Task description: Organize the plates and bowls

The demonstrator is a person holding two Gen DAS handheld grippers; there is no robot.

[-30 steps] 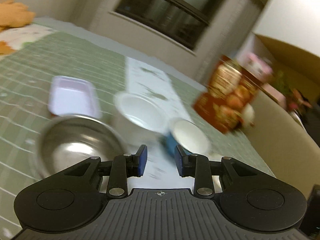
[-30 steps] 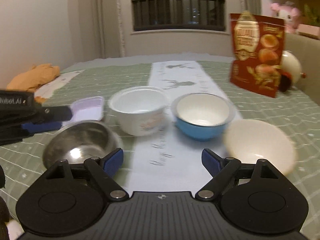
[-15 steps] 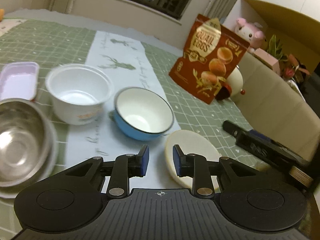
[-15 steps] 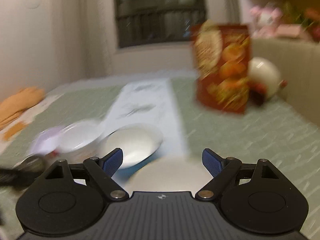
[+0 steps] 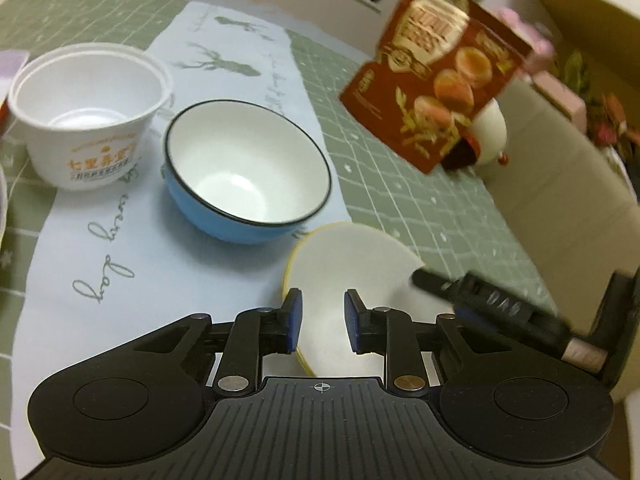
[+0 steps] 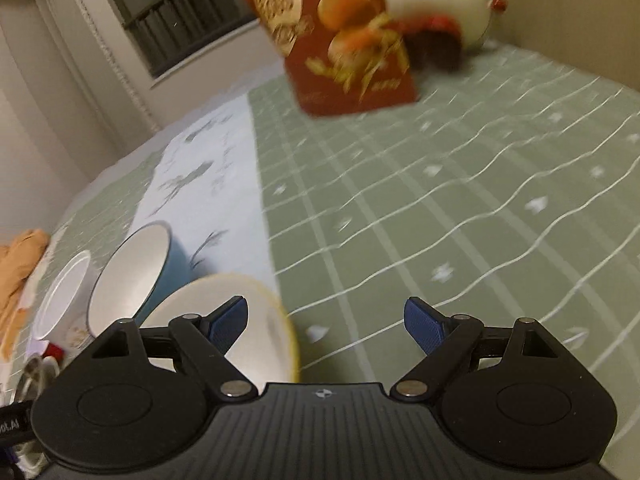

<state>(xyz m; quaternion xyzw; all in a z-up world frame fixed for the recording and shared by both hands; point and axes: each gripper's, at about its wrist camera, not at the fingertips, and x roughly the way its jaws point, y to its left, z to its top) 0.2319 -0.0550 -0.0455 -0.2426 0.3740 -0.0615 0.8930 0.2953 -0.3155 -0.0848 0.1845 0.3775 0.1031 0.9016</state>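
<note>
Bowls fill more of both views than a second ago: the steel one has slid out of the left wrist view, and the cream bowl point(image 5: 352, 264), then far right on the cloth, now sits right under the left gripper point(image 5: 321, 322). Its fingers point(image 5: 292, 320) have just been closing; they straddle the bowl's near rim with a narrow gap, and whether the pads press on it I cannot tell. The right gripper point(image 6: 326, 322) has rolled, so the checked green cloth point(image 6: 440, 184) tilts in its view; its fingers have closed a little yet stand wide and released, the left one over the cream bowl, nothing clamped.

The cream bowl is shallow, matte, round, with a thin yellow edge. Just beside it, nearly touching, stands the blue bowl point(image 5: 244, 168), glossy enamel, white inside, dark rim line. Beyond that is a white plastic tub point(image 5: 88, 120) with orange print. All three rest on a pale runner point(image 5: 120, 260) printed with deer and script. A red snack bag point(image 5: 440, 84) stands behind, blurred.
</note>
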